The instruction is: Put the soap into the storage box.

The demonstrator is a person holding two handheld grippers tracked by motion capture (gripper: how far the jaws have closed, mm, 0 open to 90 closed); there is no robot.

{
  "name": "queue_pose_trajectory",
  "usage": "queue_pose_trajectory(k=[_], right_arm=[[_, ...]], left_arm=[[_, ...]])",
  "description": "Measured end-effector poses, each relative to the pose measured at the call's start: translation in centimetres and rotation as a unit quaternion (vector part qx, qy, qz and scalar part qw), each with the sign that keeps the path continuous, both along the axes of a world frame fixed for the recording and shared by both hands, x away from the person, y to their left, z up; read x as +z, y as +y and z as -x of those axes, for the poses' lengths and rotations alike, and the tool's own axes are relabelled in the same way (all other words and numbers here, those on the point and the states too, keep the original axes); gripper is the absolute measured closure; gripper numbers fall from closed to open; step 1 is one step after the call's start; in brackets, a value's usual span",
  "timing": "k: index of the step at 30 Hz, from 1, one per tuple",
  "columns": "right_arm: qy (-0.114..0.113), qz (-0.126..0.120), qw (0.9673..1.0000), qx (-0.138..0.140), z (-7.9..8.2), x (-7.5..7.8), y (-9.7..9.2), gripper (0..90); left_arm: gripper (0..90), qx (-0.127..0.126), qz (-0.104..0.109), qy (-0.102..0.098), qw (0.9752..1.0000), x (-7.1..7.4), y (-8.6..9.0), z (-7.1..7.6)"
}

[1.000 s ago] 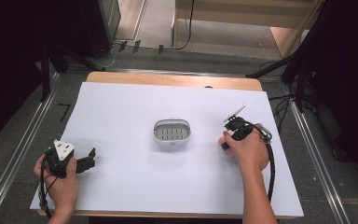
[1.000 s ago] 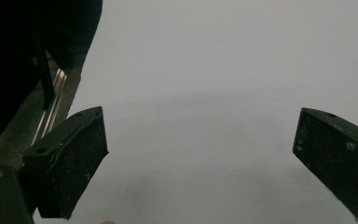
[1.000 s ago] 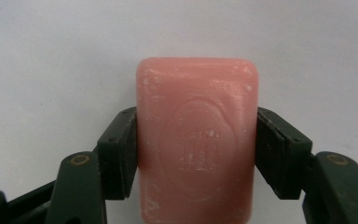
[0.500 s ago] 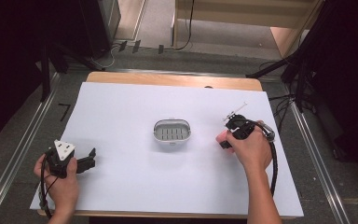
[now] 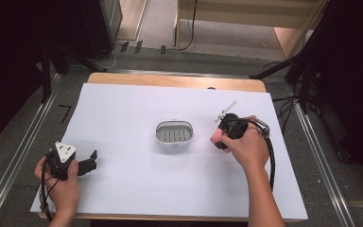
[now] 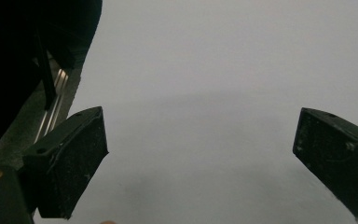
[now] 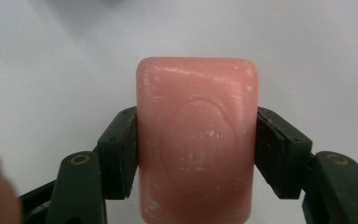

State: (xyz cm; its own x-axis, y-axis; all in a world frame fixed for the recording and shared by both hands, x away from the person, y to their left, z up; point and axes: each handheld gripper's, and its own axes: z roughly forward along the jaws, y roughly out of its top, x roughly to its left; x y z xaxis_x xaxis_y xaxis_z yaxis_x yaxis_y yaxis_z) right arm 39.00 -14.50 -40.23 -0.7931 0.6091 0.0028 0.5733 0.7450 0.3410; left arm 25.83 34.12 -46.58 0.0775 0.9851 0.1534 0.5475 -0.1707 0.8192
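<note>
Surface: white sheet over the table [image 5: 123, 113], dark room around it, metal rails along both long sides.
Right jaws: my right gripper [image 5: 220, 137] is clamped on the pink soap bar [image 7: 196, 140]; both pads press its long sides, and the embossed face looks up at the camera.
Soap position: between the right jaws, jutting well past their tips, just off the sheet as I judge it.
Soap dish: white slotted soap dish [image 5: 174, 133] lies ahead of the right jaws, near but apart, and I read it as the target.
Left jaws: my left gripper [image 5: 87, 163] rests on the sheet with its jaws wide apart and nothing between them, well apart from the dish.
Risk, slip: soap is slick and held only by its sides; a quick swing or tilt could let it slide out.
Risk, dish: it looks light; coming in low, the bar could catch the rim and shove or tip it.
Obstacles: I see none between the right jaws and the dish.
</note>
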Motion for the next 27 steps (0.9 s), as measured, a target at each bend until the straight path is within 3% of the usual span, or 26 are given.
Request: queue_pose_trajectory(k=[11,15,27], right_arm=[[-0.005,0.013,0.9987,0.048,0.0,-0.1,1.6,39.0],[-0.009,0.006,0.9979,0.063,0.1,0.1,2.2,38.9],[-0.029,0.007,0.9935,0.110,0.3,1.0,3.8,39.0]], left_arm=[[3.6,-0.001,0.000,0.000,1.0000,0.0,0.0,0.0],[3.6,-0.001,0.001,0.001,1.0000,0.0,0.0,0.0],[3.6,-0.001,-0.002,0.004,1.0000,0.0,0.0,0.0]])
